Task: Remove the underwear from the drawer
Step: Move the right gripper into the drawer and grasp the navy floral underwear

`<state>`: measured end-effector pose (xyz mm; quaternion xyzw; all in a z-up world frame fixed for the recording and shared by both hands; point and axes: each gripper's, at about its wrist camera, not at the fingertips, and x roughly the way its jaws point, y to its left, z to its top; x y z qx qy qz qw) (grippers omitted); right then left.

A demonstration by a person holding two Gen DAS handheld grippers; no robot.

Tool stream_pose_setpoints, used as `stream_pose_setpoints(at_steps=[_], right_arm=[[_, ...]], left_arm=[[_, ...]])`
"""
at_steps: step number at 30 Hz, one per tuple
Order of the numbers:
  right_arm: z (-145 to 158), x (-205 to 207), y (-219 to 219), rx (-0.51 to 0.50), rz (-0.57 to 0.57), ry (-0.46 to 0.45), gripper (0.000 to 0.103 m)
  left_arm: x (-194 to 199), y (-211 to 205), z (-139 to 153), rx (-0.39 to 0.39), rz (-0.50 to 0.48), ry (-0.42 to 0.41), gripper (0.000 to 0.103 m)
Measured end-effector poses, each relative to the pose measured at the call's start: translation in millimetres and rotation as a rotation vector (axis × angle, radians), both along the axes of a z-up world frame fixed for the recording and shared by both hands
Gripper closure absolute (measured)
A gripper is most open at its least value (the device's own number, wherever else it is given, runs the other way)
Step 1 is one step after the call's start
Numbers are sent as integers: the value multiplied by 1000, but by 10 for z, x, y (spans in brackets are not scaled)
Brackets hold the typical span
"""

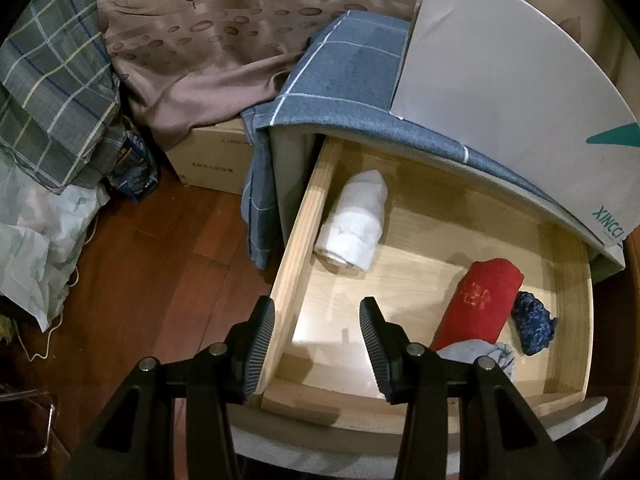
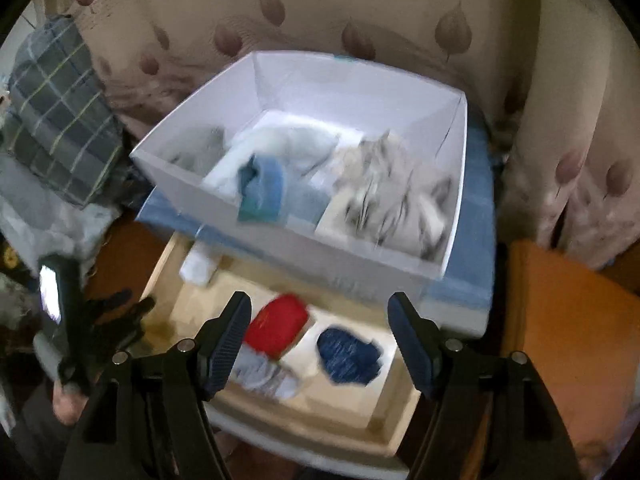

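Note:
The wooden drawer (image 1: pixel 298 236) is pulled open. In it lie a white rolled cloth (image 1: pixel 354 222), a red roll (image 1: pixel 478 302), a dark blue patterned piece (image 1: pixel 534 324) and a grey piece (image 1: pixel 476 354). My left gripper (image 1: pixel 316 344) is open and empty, straddling the drawer's left wall near its front. In the blurred right wrist view, my right gripper (image 2: pixel 320 340) is open and empty above the drawer (image 2: pixel 384 436), over the red roll (image 2: pixel 276 330), the blue piece (image 2: pixel 348 356) and the grey piece (image 2: pixel 264 376). The left gripper (image 2: pixel 100 344) shows at the left.
A white cardboard box (image 2: pixel 192 172) holding several folded garments sits on the blue checked cloth (image 1: pixel 352 76) over the cabinet. A brown carton (image 1: pixel 208 160), a plaid bundle (image 1: pixel 52 92) and white bedding (image 1: pixel 36 236) lie on the wooden floor at left. Leaf-print curtains (image 2: pixel 360 12) hang behind.

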<state>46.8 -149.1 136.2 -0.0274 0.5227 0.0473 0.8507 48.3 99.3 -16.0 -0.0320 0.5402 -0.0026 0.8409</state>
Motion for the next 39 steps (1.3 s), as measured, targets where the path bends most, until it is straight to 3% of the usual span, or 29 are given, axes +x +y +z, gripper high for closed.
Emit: stream_pose_setpoints(at_steps=[5,9,18,34,39], right_arm=[[-419,-152,-70,-37,12,75,39],[-900,-184,-139,-35,0,166,50],[-1706,-29,-157,-77,21,298,56],[-2310,329,-41,-155,96,402,55],[-2318,299,-83,-167,87,428,67]], left_arm=[[10,0,-12,-1,3,5,58],[1,-3,-16,3,0,3,58],[7,8,-22,2,-1,8,58],[9,-7,-40,6,-7,19,58],[10,-6,-44,7,-7,17,58]])
